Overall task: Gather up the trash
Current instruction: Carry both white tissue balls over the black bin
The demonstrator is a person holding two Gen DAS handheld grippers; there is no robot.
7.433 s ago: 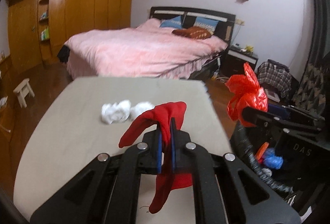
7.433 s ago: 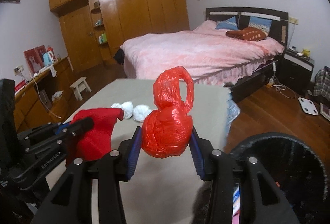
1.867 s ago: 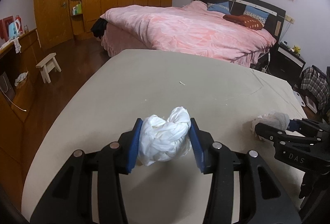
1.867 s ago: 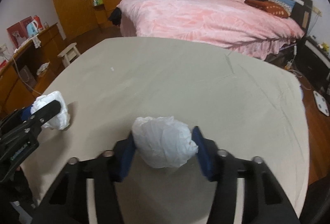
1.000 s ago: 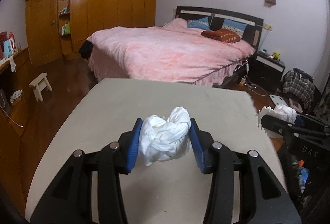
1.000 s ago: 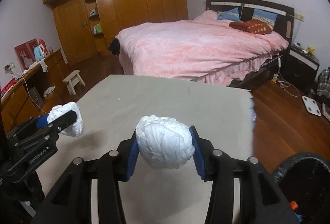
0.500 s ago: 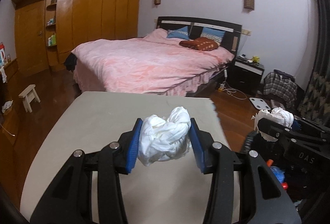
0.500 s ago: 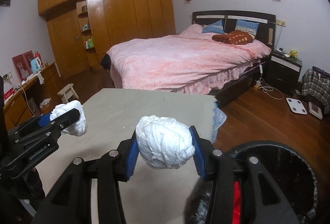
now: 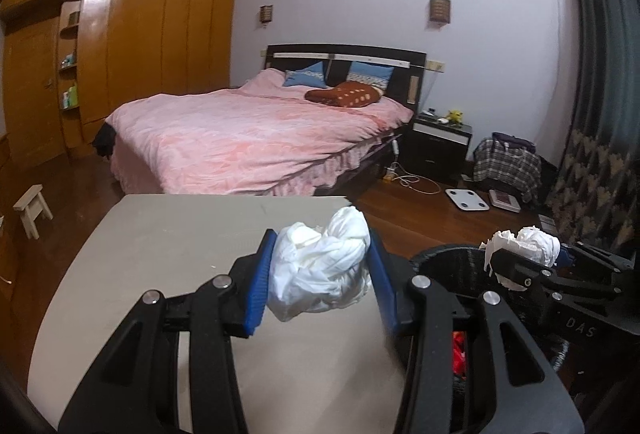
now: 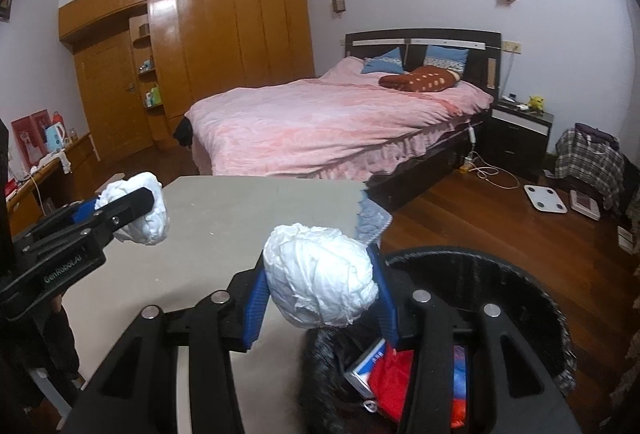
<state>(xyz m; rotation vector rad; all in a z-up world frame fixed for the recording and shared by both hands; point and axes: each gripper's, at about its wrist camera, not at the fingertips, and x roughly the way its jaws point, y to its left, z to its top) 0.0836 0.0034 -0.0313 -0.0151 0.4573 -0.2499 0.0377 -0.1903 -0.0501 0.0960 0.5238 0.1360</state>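
Now both tongs, left [image 9: 320, 274] and right [image 10: 320, 284], clamp soft, light white wads [image 9: 320, 270] [image 10: 320, 280] mid-bulk, right at the bin [image 10: 500, 274] rim, left above the counter [image 9: 160, 246].

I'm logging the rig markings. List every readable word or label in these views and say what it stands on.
"GenRobot.AI": side of the left gripper, seen from the right wrist.
"DAS": body of the right gripper, seen from the left wrist.
Print on the packaging inside the trash bin: too small to read.
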